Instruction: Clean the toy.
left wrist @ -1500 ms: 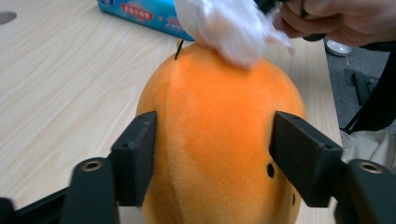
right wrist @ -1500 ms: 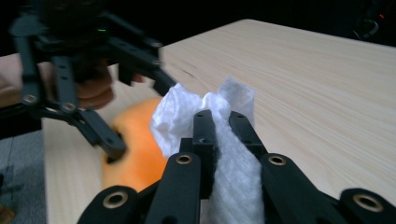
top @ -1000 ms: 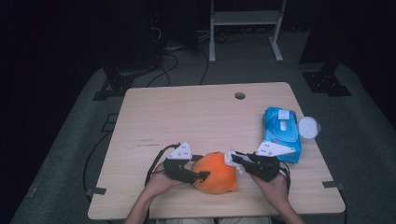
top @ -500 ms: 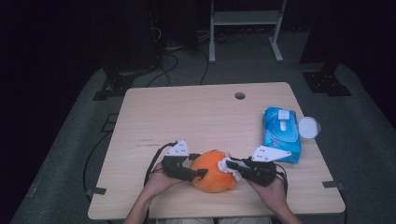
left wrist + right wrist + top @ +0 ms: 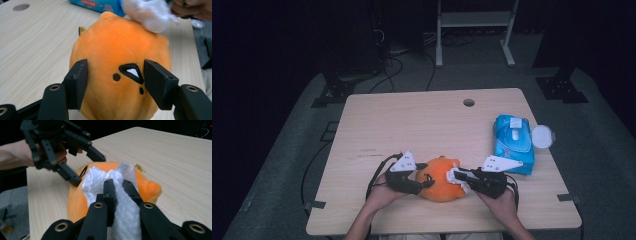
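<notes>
An orange plush toy [image 5: 442, 180] with a small stitched face [image 5: 131, 72] lies near the table's front edge. My left gripper [image 5: 424, 180] holds it from the left. Its jaws have just been closing, and the pads press into the toy's sides in the left gripper view [image 5: 115, 80]. My right gripper [image 5: 458, 177] comes in from the right, shut on a crumpled white wipe [image 5: 100, 180]. The wipe rests on the top of the toy [image 5: 147, 12]. In the right gripper view the left gripper [image 5: 87, 170] stands just beyond the wipe.
A blue pack of wipes [image 5: 513, 142] lies at the right side of the wooden table [image 5: 412, 125], with a round white lid [image 5: 542, 136] beside it at the edge. A cable hole [image 5: 468, 102] sits near the far edge.
The right gripper and its wipe have edged slightly left over the plush toy. The left gripper has stayed at the toy's left side.
</notes>
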Demonstrator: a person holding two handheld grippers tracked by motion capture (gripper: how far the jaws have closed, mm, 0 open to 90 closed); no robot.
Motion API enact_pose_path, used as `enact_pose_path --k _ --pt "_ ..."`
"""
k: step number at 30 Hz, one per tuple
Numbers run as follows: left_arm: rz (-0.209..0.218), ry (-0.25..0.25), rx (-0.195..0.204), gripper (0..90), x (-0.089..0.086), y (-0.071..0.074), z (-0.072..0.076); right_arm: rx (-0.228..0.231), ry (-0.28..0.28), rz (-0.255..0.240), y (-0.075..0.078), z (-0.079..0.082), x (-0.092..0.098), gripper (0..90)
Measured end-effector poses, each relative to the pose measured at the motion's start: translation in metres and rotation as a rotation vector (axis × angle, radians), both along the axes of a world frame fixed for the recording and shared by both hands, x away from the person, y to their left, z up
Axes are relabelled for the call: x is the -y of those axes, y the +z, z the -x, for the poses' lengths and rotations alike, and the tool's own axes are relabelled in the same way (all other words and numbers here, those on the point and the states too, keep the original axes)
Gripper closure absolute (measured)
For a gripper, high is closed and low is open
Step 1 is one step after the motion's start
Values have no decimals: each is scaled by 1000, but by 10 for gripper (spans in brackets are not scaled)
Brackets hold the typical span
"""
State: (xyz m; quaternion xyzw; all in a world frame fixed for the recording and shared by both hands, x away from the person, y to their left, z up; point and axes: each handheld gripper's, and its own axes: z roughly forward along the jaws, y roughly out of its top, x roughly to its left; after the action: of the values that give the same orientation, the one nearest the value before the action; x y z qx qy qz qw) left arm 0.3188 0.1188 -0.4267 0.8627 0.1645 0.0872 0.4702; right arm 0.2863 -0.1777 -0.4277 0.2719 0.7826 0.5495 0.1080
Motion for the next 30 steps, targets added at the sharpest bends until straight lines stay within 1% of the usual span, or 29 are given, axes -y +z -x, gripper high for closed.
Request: enact_pose_path --k 1,2,3,4,5,6,7,9,10,11,12,14,16,17,18,19,21,22,23,24,25,26,27,28,29,30 --pt "5 3 -2 382 0 -1 0 -2 -5 1 -1 -1 0 817" --pt "1 4 8 377 1 0 1 -13 -14 0 -2 -2 1 817" --pt "-11 -9 30 355 3 1 2 -23 -20 -4 -3 -4 3 817" --pt "-22 -30 61 301 6 2 6 -30 -29 -6 -4 -5 4 817" --pt "-35 -40 70 220 9 2 7 -34 -39 -4 -5 -5 5 817" --pt "-46 -45 70 198 11 1 8 -37 -42 -8 -5 -5 5 817" --pt "-72 -46 84 198 13 -1 9 -40 -39 -13 -6 -5 4 817" --pt "-70 -39 75 267 11 -1 7 -27 -26 -8 -5 -3 1 816" --pt "-67 -20 55 309 7 0 4 -17 -21 4 -5 -1 -1 816" --pt "-51 -9 34 332 5 0 2 -11 -15 7 -3 -1 -2 817" --pt "-40 6 22 347 3 -1 1 -8 -12 10 -2 -1 -1 817" --pt "-16 42 -21 360 0 -1 -3 -17 -26 13 -2 -3 3 817" --pt "-2 58 -38 360 -1 -2 -5 -35 -39 6 -5 -5 8 817" --pt "-12 60 -32 359 0 -2 -5 -42 -44 -1 -6 -5 8 817" --pt "-24 67 -20 357 2 -2 -4 -37 -42 0 -6 -3 7 817" --pt "-30 74 -18 354 3 -2 -4 -19 -30 9 -5 0 4 817" --pt "-27 82 -24 346 4 -1 -4 7 -2 30 -2 4 -4 816" --pt "-22 80 -25 342 3 -2 -4 17 0 40 -1 5 -6 816" --pt "-11 71 -26 324 2 -2 -4 16 -2 41 -1 4 -5 816" --pt "8 49 -25 289 2 -2 -3 5 -13 34 -2 2 -3 816" --pt "24 19 -34 229 3 -2 -3 -8 -27 26 -4 -1 1 814" --pt "19 -2 -35 177 4 -3 -2 -17 -46 27 -7 -4 5 813" --pt "10 -5 -16 170 7 -3 0 -27 -68 25 -10 -8 9 813" --pt "-3 -2 0 177 8 -3 0 -56 -77 4 -13 -12 14 813" --pt "-19 4 5 206 10 -3 1 -71 -79 -15 -14 -14 16 813" --pt "-43 7 27 255 10 -2 1 -77 -82 -19 -15 -14 16 813"
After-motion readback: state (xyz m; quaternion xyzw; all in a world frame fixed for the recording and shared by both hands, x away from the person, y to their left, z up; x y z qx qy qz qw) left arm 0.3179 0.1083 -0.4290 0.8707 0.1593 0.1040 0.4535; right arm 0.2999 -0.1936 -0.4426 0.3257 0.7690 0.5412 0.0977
